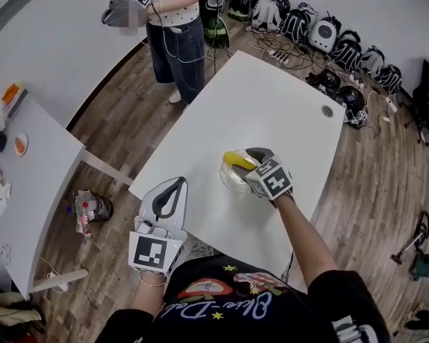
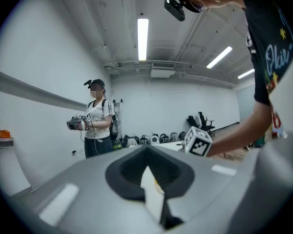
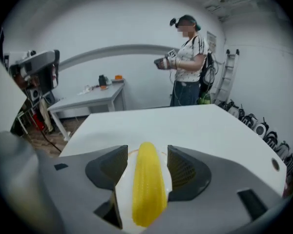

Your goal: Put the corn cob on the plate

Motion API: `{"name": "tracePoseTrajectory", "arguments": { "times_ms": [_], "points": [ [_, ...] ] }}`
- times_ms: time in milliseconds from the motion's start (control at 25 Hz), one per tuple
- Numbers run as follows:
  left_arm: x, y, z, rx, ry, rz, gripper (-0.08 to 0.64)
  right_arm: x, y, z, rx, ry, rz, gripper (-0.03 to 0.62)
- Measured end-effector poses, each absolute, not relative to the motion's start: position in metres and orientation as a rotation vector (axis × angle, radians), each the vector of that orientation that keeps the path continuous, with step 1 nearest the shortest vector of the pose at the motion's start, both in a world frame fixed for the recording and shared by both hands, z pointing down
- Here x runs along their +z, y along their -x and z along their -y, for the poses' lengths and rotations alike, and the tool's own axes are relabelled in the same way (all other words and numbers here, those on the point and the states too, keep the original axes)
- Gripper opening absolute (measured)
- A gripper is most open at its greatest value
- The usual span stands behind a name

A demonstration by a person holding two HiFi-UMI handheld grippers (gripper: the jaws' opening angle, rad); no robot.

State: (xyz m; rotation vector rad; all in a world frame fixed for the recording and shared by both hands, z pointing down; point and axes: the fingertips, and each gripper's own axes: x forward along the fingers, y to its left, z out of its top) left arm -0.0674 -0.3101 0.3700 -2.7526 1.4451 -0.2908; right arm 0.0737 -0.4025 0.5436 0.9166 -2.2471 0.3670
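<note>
The yellow corn cob point(image 1: 234, 158) lies on the small white plate point(image 1: 232, 182) in the middle of the white table point(image 1: 272, 98). My right gripper point(image 1: 252, 157) hovers over the plate. In the right gripper view the corn cob point(image 3: 149, 184) runs lengthwise between the two jaws. A thin strip of the plate point(image 3: 121, 199) shows on each side of it, so the right gripper point(image 3: 147, 161) is open around it. My left gripper point(image 1: 176, 186) sits at the table's near edge, left of the plate, shut with nothing in it. The left gripper point(image 2: 147, 155) points upward toward the room.
A person point(image 1: 173, 20) holding grippers stands beyond the table's far left corner. A second white table point(image 1: 43, 177) with small items stands at the left. Backpacks point(image 1: 322, 34) and cables line the far wall. A cable hole point(image 1: 327, 111) marks the table's right side.
</note>
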Motion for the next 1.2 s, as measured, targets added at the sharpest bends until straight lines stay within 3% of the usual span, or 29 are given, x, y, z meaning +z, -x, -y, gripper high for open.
{"name": "tracePoseTrajectory", "arguments": {
  "times_ms": [160, 240, 280, 680, 1200],
  "points": [
    [0.351, 0.049, 0.322, -0.188, 2.774, -1.36, -0.006, 0.473, -0.092, 0.388, 0.392, -1.196, 2.485, 0.244],
    [0.347, 0.037, 0.324, -0.16, 2.801, -1.312, -0.006, 0.449, -0.107, 0.373, 0.425, -1.319, 2.553, 0.039],
    [0.345, 0.03, 0.322, -0.159, 2.809, -1.281, -0.006, 0.439, -0.114, 0.364, 0.439, -1.363, 2.584, 0.02],
    [0.337, -0.021, 0.316, -0.059, 2.92, -1.08, -0.006, 0.365, -0.149, 0.306, 0.304, -1.597, 2.663, 0.015],
    [0.334, -0.023, 0.31, -0.073, 2.947, -1.069, -0.006, 0.358, -0.148, 0.298, 0.287, -1.618, 2.668, 0.015]
  ]
}}
